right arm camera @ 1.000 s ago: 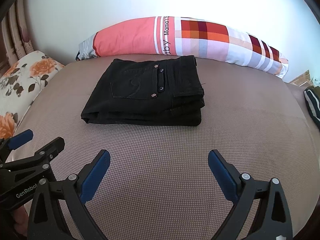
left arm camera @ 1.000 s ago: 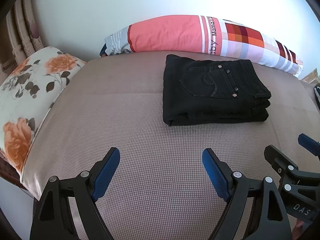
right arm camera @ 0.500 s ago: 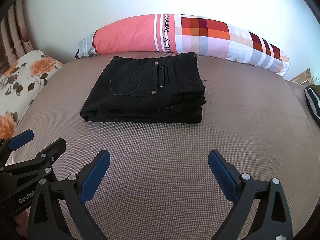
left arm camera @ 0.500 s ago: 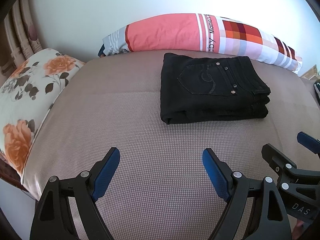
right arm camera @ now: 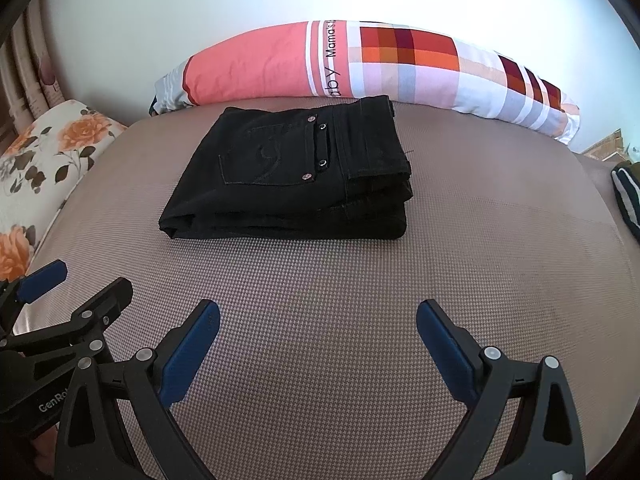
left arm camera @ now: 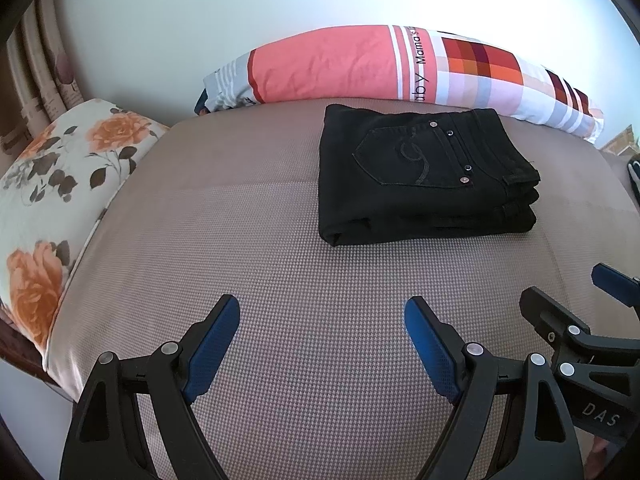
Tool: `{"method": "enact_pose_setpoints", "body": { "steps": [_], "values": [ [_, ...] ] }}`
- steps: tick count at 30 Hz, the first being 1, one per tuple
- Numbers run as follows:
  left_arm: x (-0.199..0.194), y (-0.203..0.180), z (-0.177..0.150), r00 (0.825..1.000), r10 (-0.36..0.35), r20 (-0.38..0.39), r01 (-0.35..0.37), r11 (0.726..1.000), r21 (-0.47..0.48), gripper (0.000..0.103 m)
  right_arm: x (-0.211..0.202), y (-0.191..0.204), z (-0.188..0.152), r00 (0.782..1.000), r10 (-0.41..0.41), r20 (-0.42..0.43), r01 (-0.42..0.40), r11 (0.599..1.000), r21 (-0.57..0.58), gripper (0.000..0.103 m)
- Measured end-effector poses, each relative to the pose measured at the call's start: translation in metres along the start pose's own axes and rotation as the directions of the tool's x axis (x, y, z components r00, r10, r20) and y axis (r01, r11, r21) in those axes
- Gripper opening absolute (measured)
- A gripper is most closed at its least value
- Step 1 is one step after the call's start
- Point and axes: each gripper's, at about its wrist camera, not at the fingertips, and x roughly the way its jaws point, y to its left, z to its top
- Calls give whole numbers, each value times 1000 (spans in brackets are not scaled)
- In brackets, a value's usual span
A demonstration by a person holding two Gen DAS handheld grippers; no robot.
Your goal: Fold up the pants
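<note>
The left gripper (left arm camera: 322,320) hangs over bare bedcover with its blue pads spread wide and nothing between them. The right gripper (right arm camera: 318,324) is just beside it, also spread wide and empty, angled down at the same stretch of cover. Neither touches any cloth; both sit well short of the pants, on the near side of the bed (left arm camera: 248,240).

Beyond them, toward the far side of the bed, lie the black pants (left arm camera: 424,176). They are folded into a compact, roughly square stack of several layers, back pocket and rivets facing up, the waistband end at the right and a folded edge at the left. The layers line up fairly evenly at the near edge, with no leg or loose flap sticking out. The stack rests flat on the cover, close to the long striped and checked pillow (left arm camera: 400,68) against the wall but, as far as can be seen, barely touching it if at all. A flowered pillow (left arm camera: 60,184) sits off to the left, well apart from the pants.

Judging by this, the folding looks finished: the pants are a tidy bundle and both grippers are clear of it. Nothing obvious is left, except perhaps a slight squaring of the right-hand edge, where the layers step a little
</note>
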Motion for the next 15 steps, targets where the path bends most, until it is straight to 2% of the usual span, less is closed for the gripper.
{"method": "enact_pose_setpoints", "body": {
  "steps": [15],
  "values": [
    [3, 1, 0, 1000, -17, -12, 17, 1000, -3, 85, 0, -4, 2, 1000, -4, 1, 4, 1000, 11, 97]
  ]
}}
